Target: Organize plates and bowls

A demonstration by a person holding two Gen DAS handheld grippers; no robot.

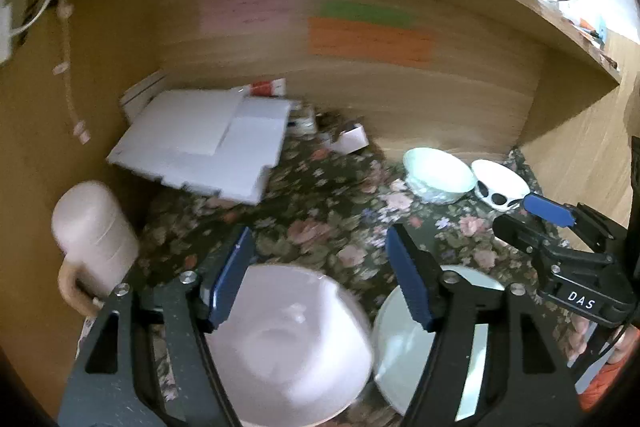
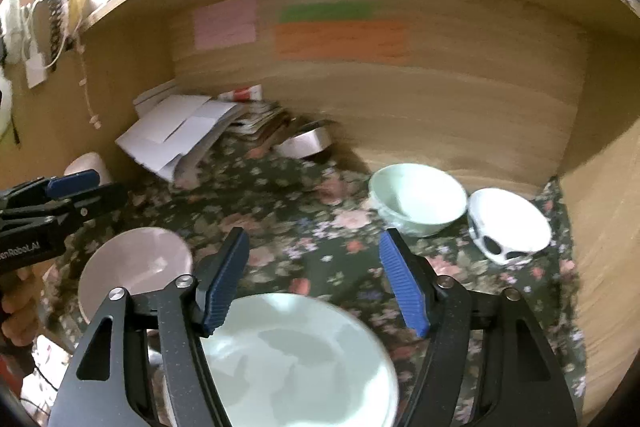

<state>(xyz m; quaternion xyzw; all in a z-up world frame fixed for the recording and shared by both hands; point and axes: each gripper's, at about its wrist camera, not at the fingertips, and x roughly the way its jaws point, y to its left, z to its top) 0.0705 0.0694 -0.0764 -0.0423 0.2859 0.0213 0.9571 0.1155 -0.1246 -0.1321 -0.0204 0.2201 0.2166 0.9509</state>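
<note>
left gripper (image 1: 320,279): fingers spread, nothing gripped, above pink plate (image 1: 288,343) | right gripper (image 2: 314,281): fingers spread, empty, above pale green plate (image 2: 296,363) | green bowl (image 2: 416,199) touching spotted white bowl (image 2: 508,225), placed far right on floral table (image 2: 304,227)

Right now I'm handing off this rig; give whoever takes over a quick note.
Left gripper: open, empty, over the pink plate.
Right gripper: open, empty, over the pale green plate.
Both plates lie side by side on the floral cloth, apart from the bowls.
Pale green bowl and white spotted bowl sit side by side at the back right.
Left: no stacking visible; group as needed.
</note>
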